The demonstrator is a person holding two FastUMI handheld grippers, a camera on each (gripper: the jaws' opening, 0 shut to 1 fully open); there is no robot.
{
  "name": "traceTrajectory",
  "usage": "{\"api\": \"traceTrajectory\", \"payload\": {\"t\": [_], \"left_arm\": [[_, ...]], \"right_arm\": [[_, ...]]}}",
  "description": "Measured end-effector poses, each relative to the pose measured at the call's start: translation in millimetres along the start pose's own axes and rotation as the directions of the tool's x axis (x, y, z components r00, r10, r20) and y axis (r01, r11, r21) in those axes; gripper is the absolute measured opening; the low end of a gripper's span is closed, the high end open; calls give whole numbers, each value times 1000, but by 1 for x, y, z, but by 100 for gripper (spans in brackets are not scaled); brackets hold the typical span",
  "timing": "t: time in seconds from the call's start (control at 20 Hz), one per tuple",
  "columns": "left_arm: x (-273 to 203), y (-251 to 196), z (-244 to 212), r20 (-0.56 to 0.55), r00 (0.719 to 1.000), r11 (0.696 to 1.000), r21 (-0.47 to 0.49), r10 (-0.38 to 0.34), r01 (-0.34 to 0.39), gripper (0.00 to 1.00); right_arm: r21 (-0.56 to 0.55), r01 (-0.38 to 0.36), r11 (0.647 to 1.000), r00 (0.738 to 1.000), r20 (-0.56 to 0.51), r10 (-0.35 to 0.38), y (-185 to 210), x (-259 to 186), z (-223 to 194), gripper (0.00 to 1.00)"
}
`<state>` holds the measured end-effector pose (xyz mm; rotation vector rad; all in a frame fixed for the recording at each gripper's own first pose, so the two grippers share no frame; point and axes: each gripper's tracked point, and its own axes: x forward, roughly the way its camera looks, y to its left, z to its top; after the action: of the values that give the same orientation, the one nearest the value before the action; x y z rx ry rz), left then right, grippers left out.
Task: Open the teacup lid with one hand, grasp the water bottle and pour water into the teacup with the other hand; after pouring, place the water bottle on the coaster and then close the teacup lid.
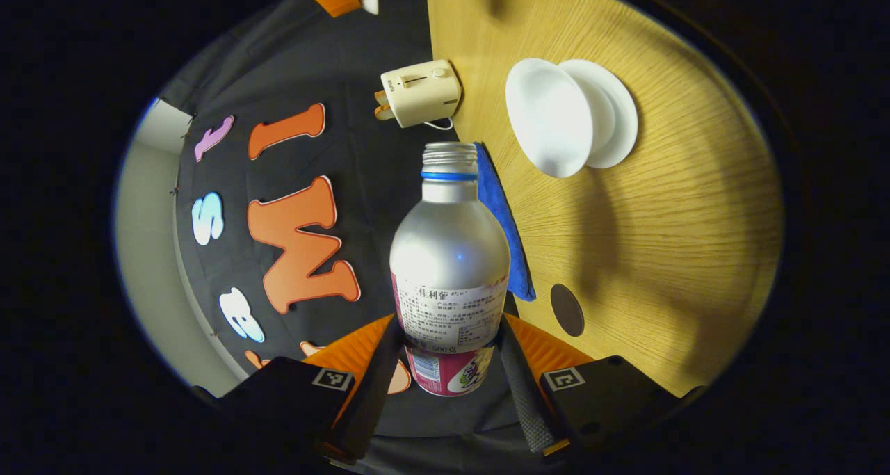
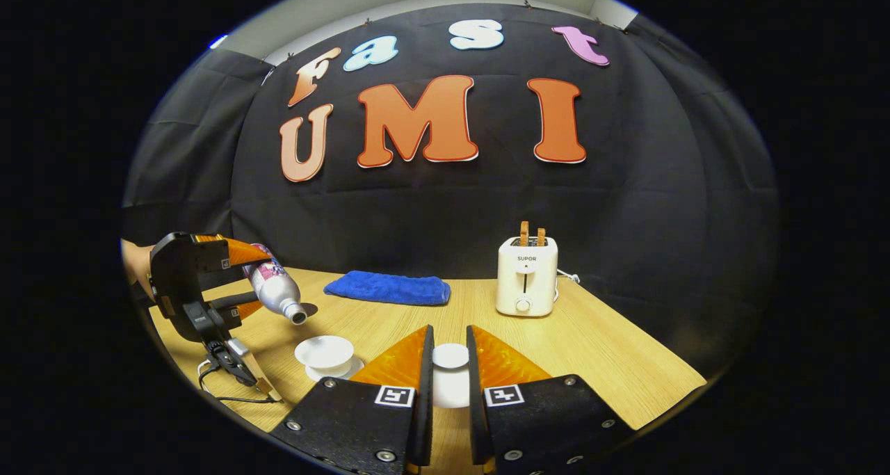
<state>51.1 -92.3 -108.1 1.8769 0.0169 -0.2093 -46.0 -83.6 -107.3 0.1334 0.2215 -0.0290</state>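
Left gripper (image 1: 448,350) clamps the uncapped silver water bottle (image 1: 450,266), tipped above the open white teacup (image 2: 325,353); right gripper (image 2: 449,371) pinches the lid (image 2: 450,356). Toaster (image 2: 528,275), blue cloth (image 2: 389,288) and coaster (image 1: 567,309) sit apart on the table (image 2: 612,350).

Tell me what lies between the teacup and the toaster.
In the right gripper view, only bare tabletop separates the teacup from the toaster; the blue cloth lies farther back.
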Motion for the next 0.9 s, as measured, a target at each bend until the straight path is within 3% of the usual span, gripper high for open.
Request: {"api": "traceTrajectory", "payload": {"t": [0.15, 0.25, 0.3, 0.9], "left_arm": [[-2, -2, -3, -4, 1000, 999, 47, -25, 25, 82], [-1, -1, -1, -5, 999, 996, 75, -39, 40, 87], [-1, -2, -2, -8, 999, 994, 92, -51, 51, 82], [6, 3, -6, -15, 995, 975, 201, -96, 97, 82]], "right_arm": [[-5, 4, 1000, 1000, 0, -4, -2, -1, -1, 22], [-5, 4, 1000, 1000, 1, -4, -3, -2, 0, 23], [-6, 4, 1000, 1000, -2, -4, -3, -3, 0, 22], [-8, 24, 1000, 1000, 4, -24, -8, -4, 3, 22]]}}
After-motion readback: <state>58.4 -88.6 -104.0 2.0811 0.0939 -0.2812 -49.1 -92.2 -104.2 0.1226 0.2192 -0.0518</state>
